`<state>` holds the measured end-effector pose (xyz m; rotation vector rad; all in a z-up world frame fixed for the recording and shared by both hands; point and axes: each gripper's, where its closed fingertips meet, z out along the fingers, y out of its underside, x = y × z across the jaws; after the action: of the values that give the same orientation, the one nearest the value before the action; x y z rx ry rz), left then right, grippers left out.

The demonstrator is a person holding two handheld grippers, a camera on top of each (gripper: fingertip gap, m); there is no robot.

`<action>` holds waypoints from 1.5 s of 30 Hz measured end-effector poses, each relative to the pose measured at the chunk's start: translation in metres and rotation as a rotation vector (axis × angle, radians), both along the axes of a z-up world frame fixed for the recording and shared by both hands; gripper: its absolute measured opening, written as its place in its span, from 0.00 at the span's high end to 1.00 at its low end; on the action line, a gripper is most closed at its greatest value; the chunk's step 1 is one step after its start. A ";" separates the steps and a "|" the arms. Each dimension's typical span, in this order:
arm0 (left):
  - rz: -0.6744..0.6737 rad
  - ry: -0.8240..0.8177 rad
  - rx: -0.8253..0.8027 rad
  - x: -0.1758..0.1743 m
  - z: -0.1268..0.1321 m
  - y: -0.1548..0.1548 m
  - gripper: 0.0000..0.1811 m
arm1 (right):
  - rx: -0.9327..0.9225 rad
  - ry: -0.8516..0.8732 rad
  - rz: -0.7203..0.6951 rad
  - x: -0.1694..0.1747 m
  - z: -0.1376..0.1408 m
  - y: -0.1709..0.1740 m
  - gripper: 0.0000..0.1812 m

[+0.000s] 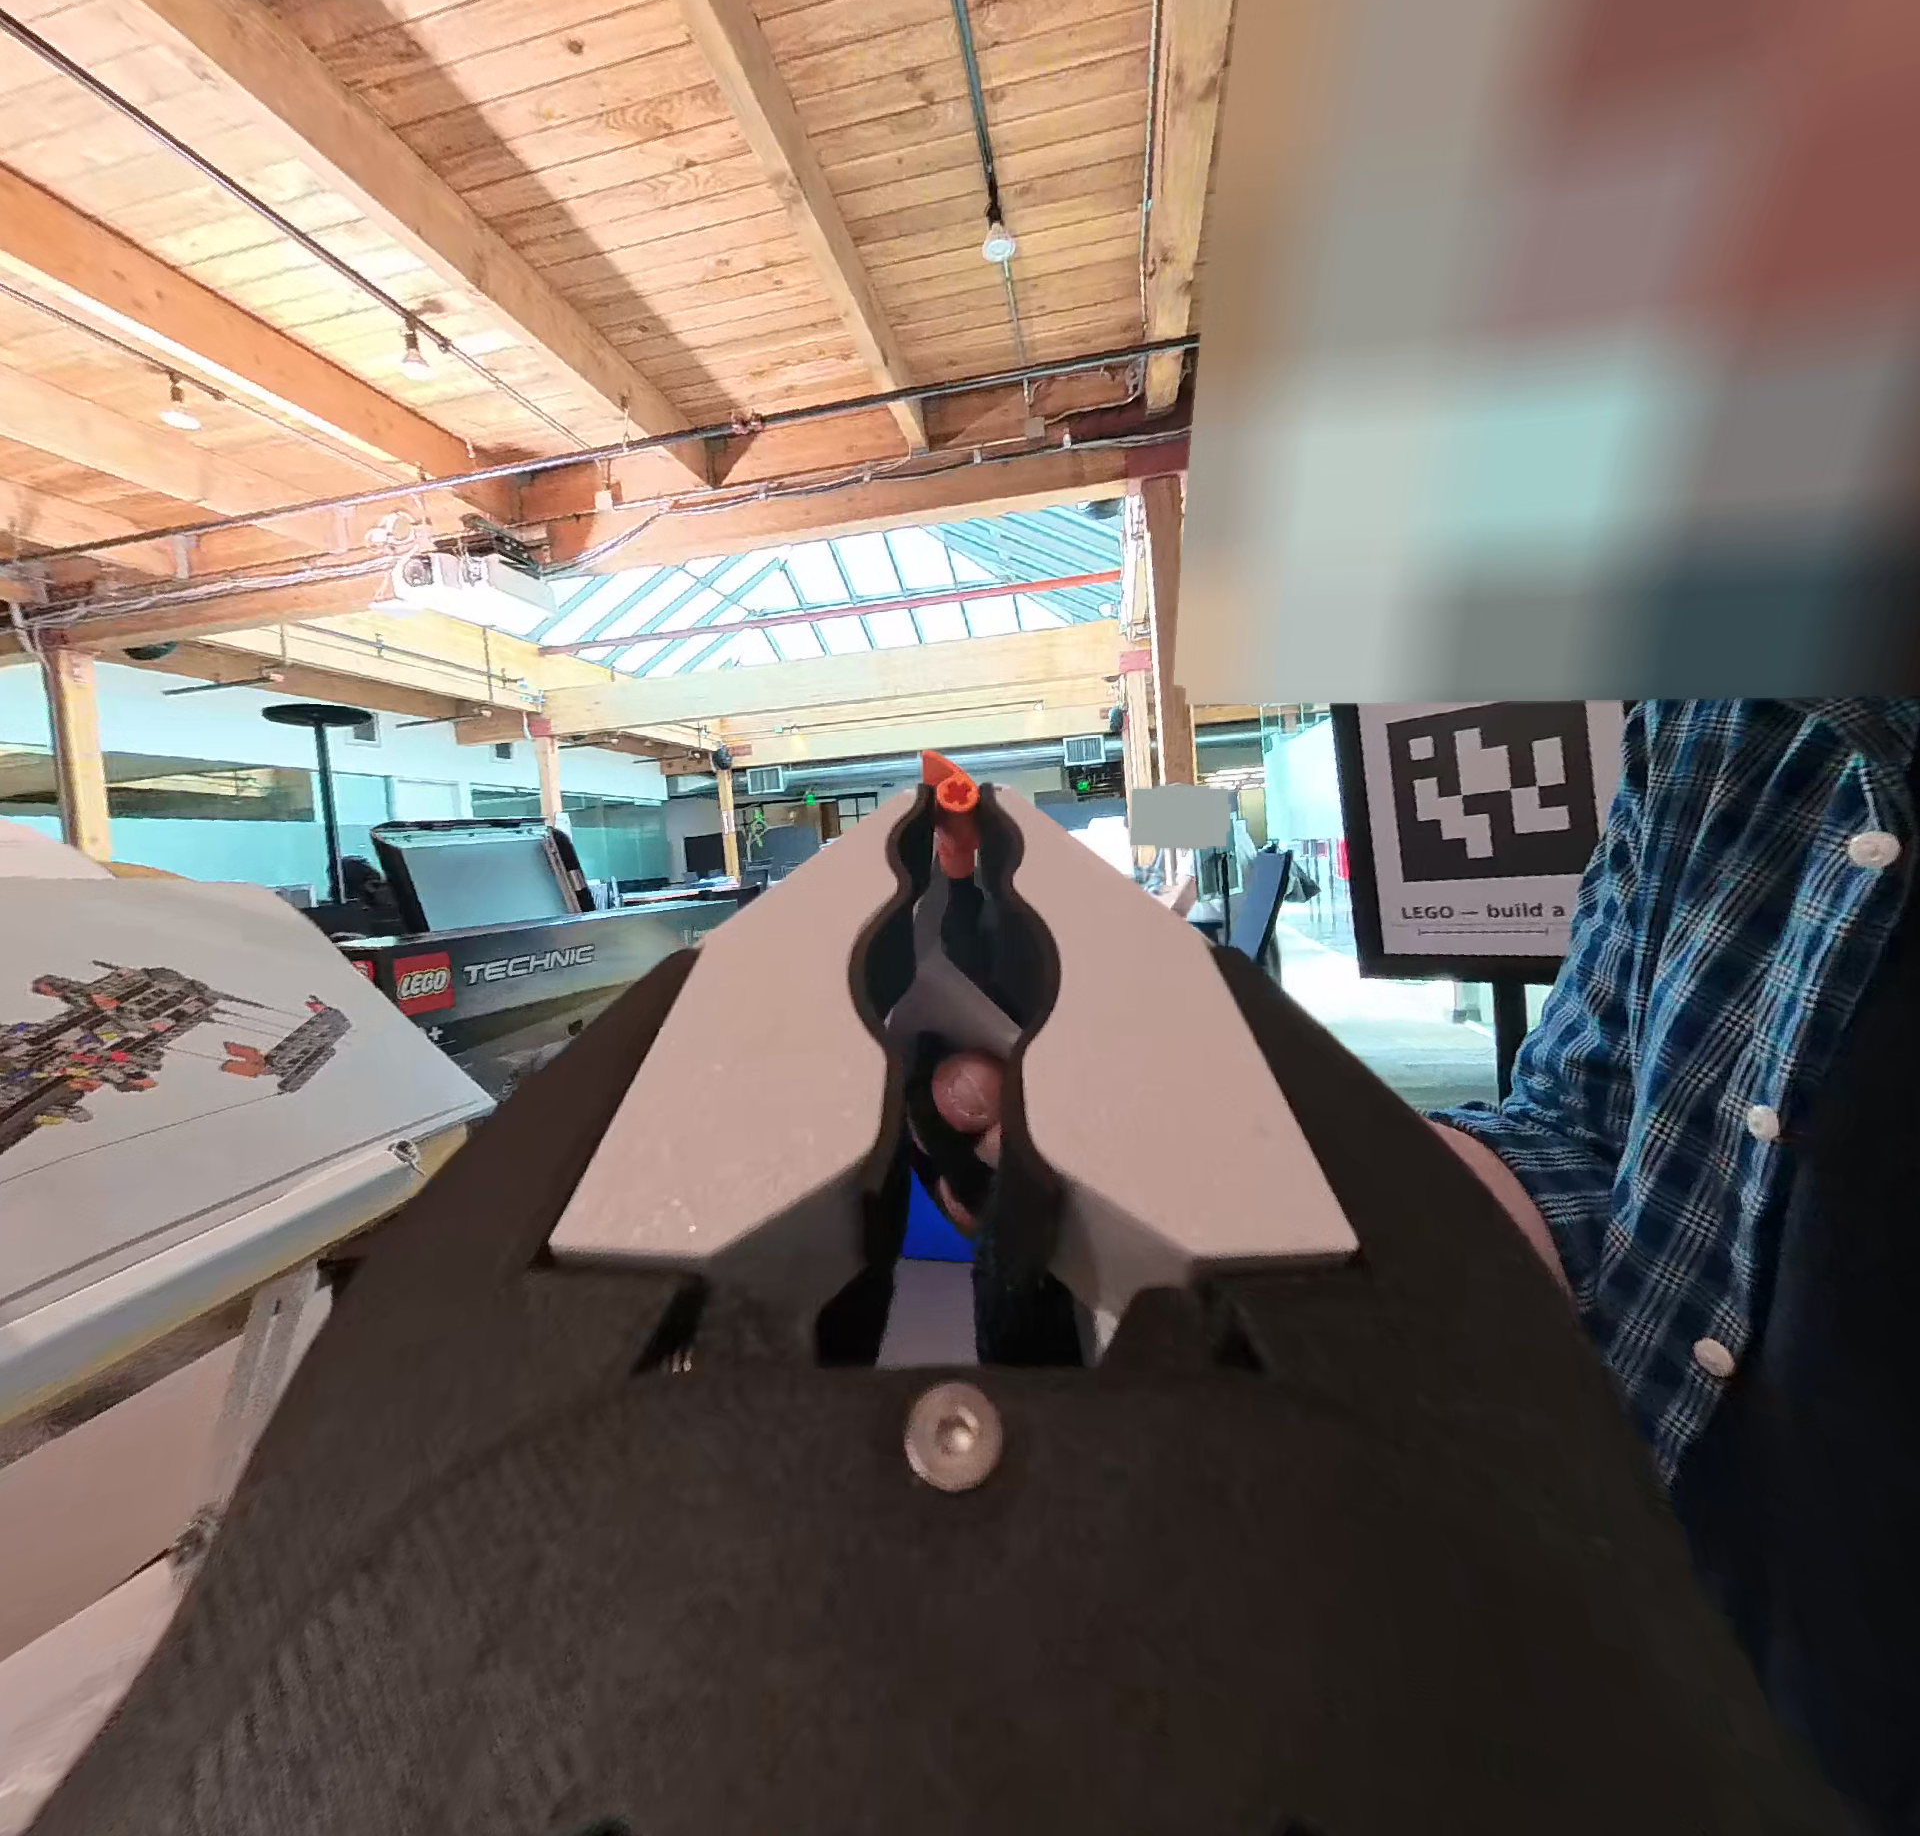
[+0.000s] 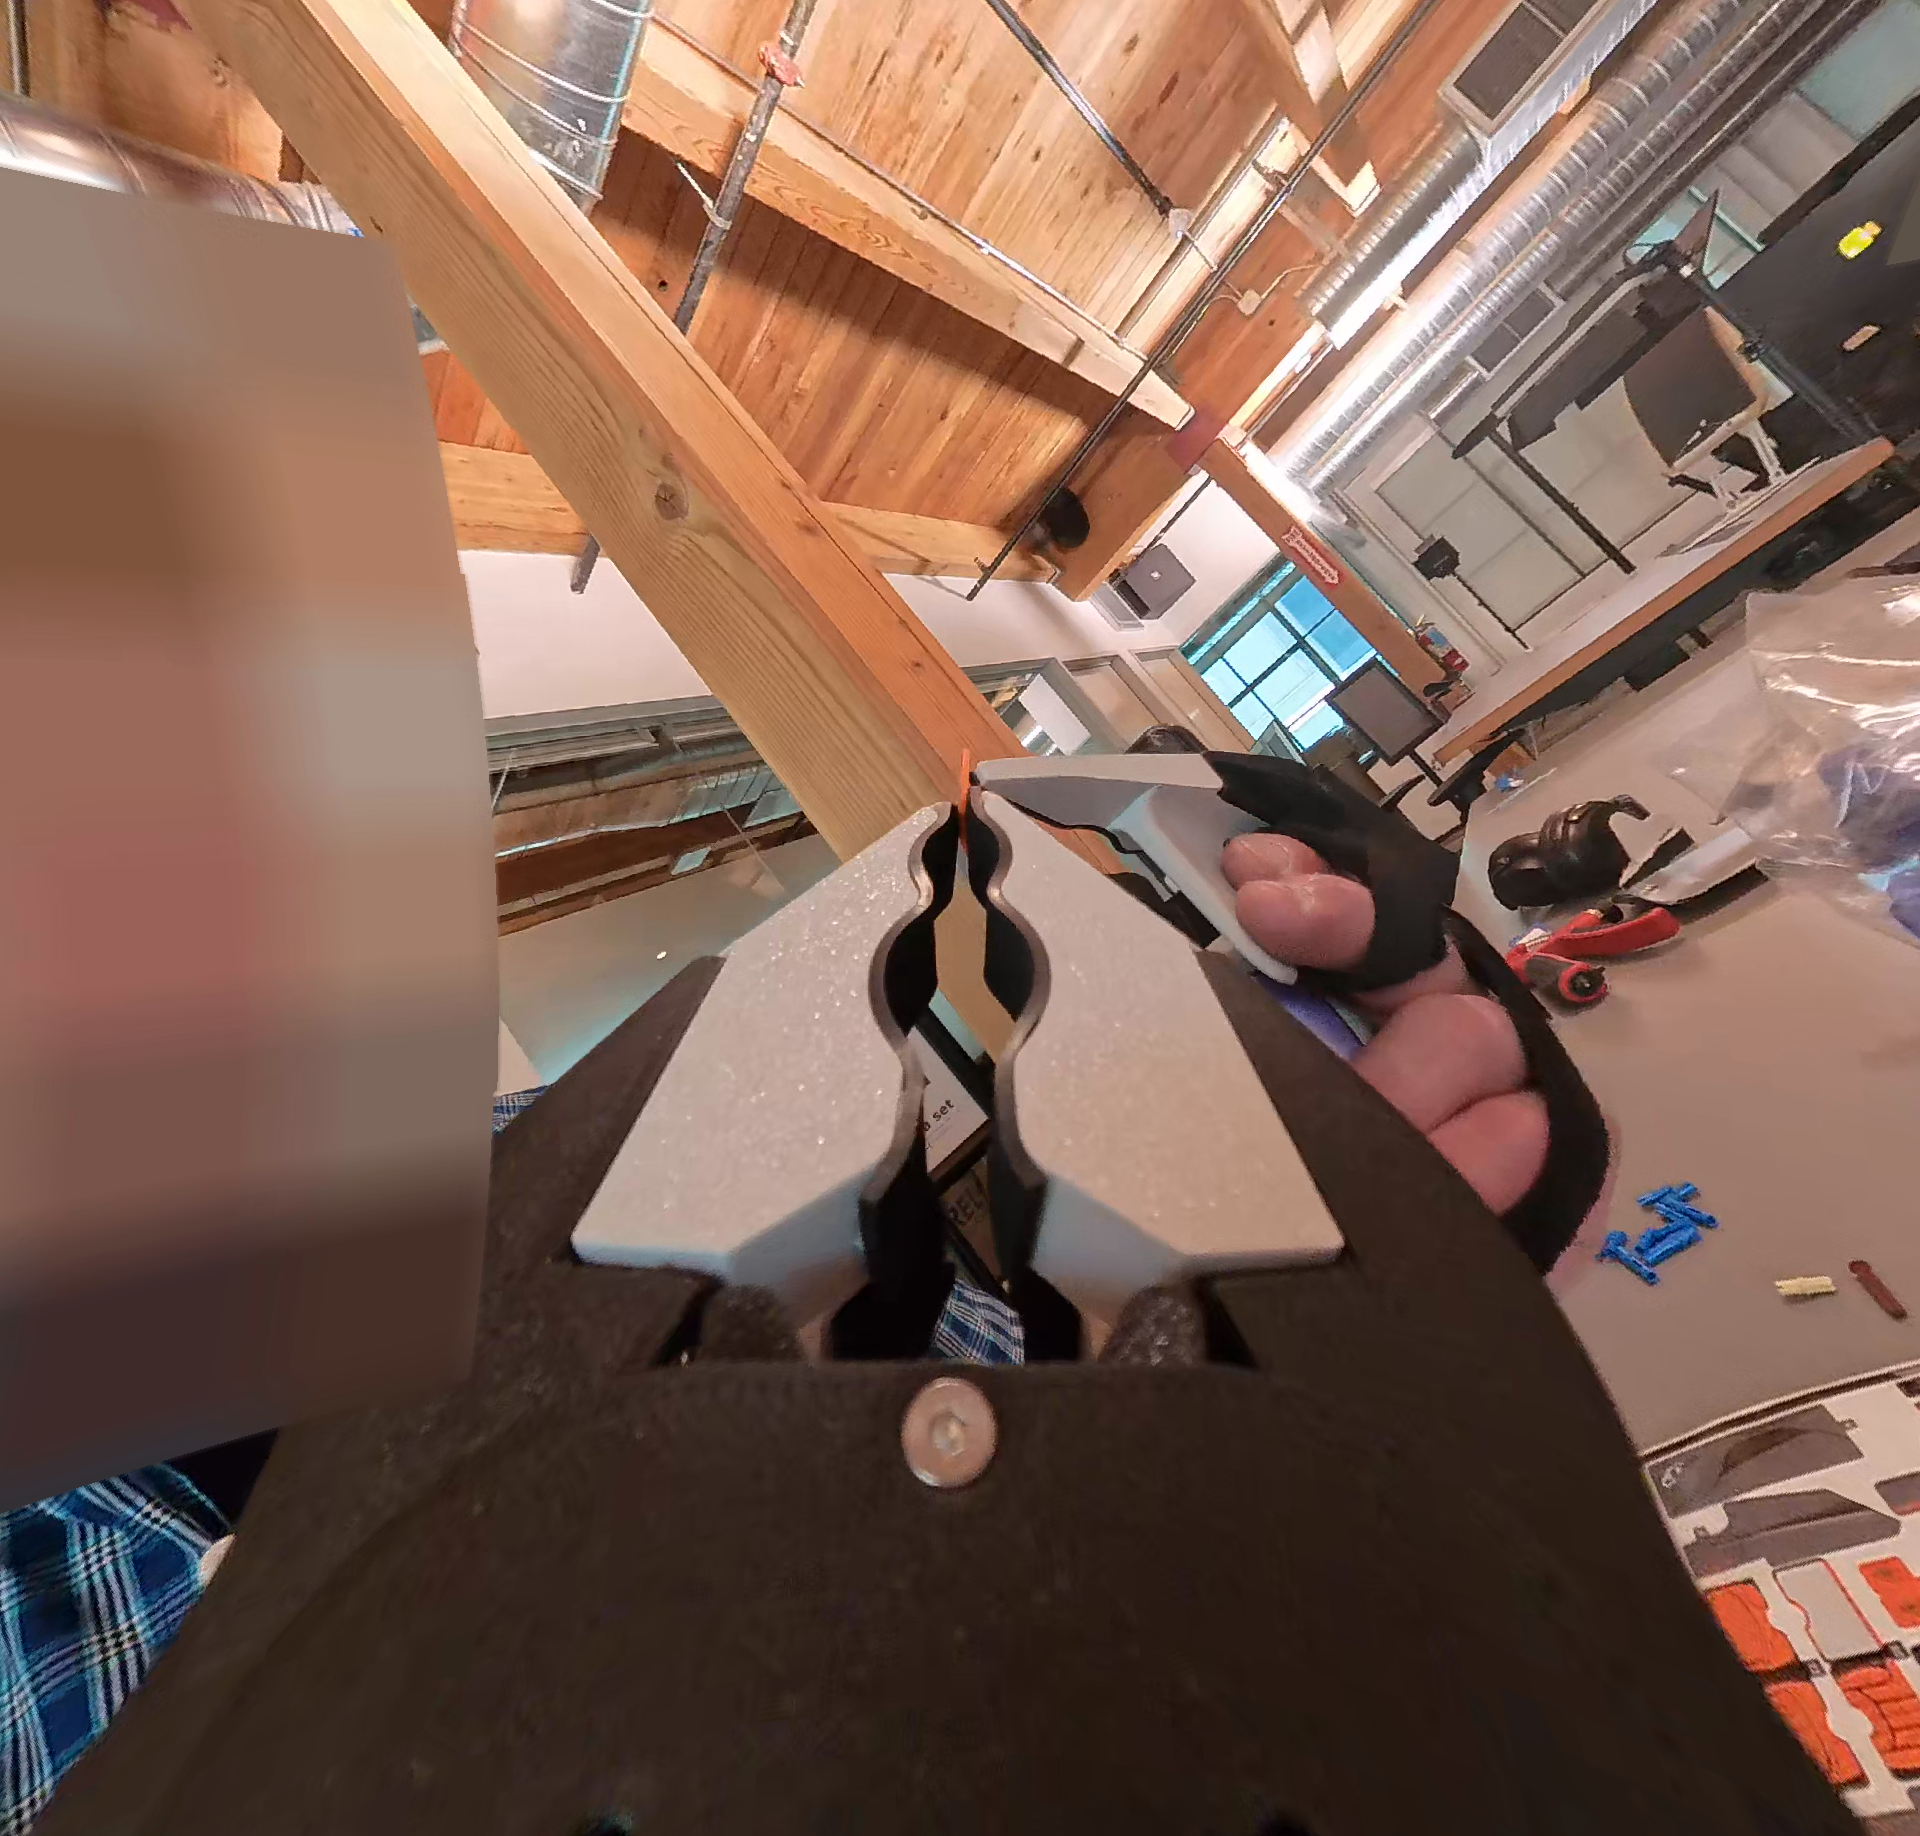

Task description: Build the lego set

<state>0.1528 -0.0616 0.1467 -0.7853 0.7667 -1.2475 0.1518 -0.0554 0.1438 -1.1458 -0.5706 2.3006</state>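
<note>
Timber ceiling; claws [image 1: 954, 799] [image 2: 968, 812] gripping orange piece [image 1: 954, 818].

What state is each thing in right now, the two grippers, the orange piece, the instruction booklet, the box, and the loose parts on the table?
left gripper: shut on the orange piece, raised toward the ceiling
right gripper: fingers nearly closed, pinching the orange piece's edge
orange piece: held aloft between both grippers' tips
instruction booklet: open
set box: lid up
blue pins: loose on the table
plastic bag: crumpled on the table
</note>
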 end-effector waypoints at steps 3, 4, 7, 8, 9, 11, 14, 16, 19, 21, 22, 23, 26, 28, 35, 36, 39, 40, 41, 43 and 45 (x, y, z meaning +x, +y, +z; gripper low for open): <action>-0.023 -0.024 -0.008 -0.002 0.003 -0.002 0.96 | 0.003 0.015 -0.009 -0.001 0.003 -0.002 1.00; -0.030 -0.028 -0.020 -0.003 0.003 -0.001 0.96 | 0.035 0.002 -0.046 -0.002 0.003 -0.002 1.00; -0.074 -0.062 -0.098 -0.008 0.007 0.003 0.96 | 0.146 -0.028 -0.166 0.003 0.007 0.001 0.94; -0.106 -0.079 -0.132 -0.010 0.009 0.004 0.96 | 0.217 -0.080 -0.222 0.002 0.004 0.003 0.92; -0.138 -0.086 -0.166 -0.010 0.009 0.005 0.96 | 0.323 -0.150 -0.306 0.002 0.000 0.005 0.90; -0.168 -0.078 -0.249 -0.008 0.007 0.010 0.96 | 0.550 -0.258 -0.427 0.003 0.001 0.000 0.89; -0.225 -0.080 -0.333 -0.006 0.005 0.012 0.96 | 0.923 -0.482 -0.646 0.005 0.001 0.000 0.92; -0.237 -0.067 -0.364 -0.003 0.003 0.012 0.96 | 1.079 -0.584 -0.712 0.006 0.002 0.000 0.92; -0.221 -0.060 -0.336 -0.002 0.004 0.008 0.96 | 1.133 -0.689 -0.732 0.006 0.000 0.006 0.94; -0.143 -0.016 -0.284 0.002 0.002 0.007 0.96 | 1.054 -0.692 -0.674 0.006 -0.002 0.005 0.94; -0.131 -0.017 -0.263 0.001 0.004 0.005 0.96 | 1.033 -0.672 -0.665 0.006 -0.001 0.004 0.94; -0.110 -0.015 -0.251 0.001 0.005 0.005 0.96 | 1.019 -0.663 -0.667 0.007 -0.001 0.004 0.94; -0.053 0.034 -0.212 0.005 0.002 0.004 0.96 | 1.007 -0.657 -0.692 0.009 0.000 0.004 0.95; -0.020 0.054 -0.193 0.007 0.001 0.004 0.96 | 1.006 -0.671 -0.680 0.008 -0.002 0.003 0.94; 0.050 0.077 -0.137 0.008 0.002 0.003 0.96 | 1.002 -0.688 -0.687 0.008 0.000 0.001 0.98; 0.053 0.076 -0.131 0.008 0.002 0.002 0.96 | 1.002 -0.687 -0.687 0.008 0.000 0.000 0.98; 0.063 0.076 -0.109 0.009 0.003 0.000 0.96 | 0.974 -0.683 -0.666 0.008 -0.001 0.000 0.96; 0.062 0.076 -0.101 0.009 0.003 -0.001 0.96 | 0.963 -0.676 -0.660 0.008 -0.001 -0.001 0.95; 0.070 0.078 -0.097 0.009 0.003 -0.001 0.96 | 0.951 -0.676 -0.649 0.008 -0.003 -0.001 0.95; 0.081 0.089 -0.086 0.010 0.003 -0.002 0.96 | 0.931 -0.663 -0.635 0.009 -0.003 -0.002 0.97; 0.089 0.093 -0.083 0.011 0.003 -0.001 0.96 | 0.927 -0.669 -0.629 0.009 -0.004 -0.002 0.98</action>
<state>0.1635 -0.0631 0.1493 -0.9411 0.7501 -1.1753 0.1612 -0.0572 0.1397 -1.2960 -1.1450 0.8863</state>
